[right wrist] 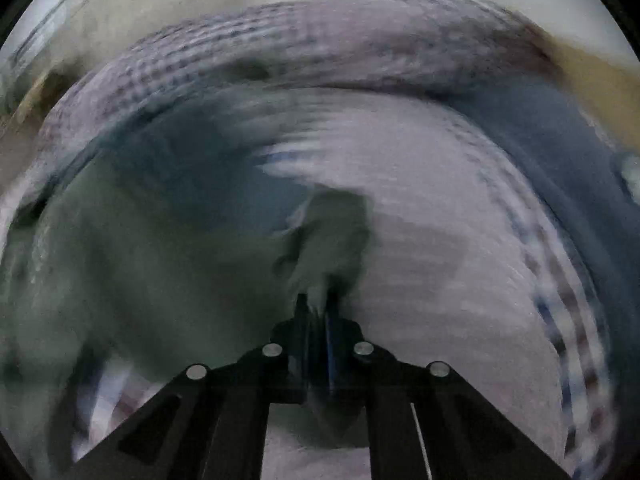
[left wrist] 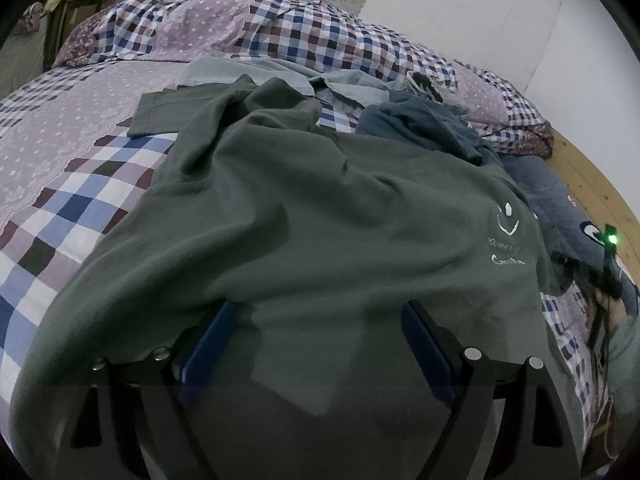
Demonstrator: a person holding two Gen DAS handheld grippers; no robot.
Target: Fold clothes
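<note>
Two grippers on green T-shirt (left wrist: 304, 216): left gripper (left wrist: 316, 312) fingers apart, right gripper (right wrist: 318, 304) pinching fabric. Spreading step; next, flatten on bed (left wrist: 72, 184).

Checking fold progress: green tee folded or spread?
Spread, rumpled: the green tee covers the bed, sleeve out, chest print showing, no fold visible.

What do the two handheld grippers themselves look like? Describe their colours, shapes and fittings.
Left gripper: black angular frame, flat blue pads lining the jaws, round silver bolt heads. Right gripper: the same black frame and silver bolts, a blue strip inside, though that view is blurred.
</note>
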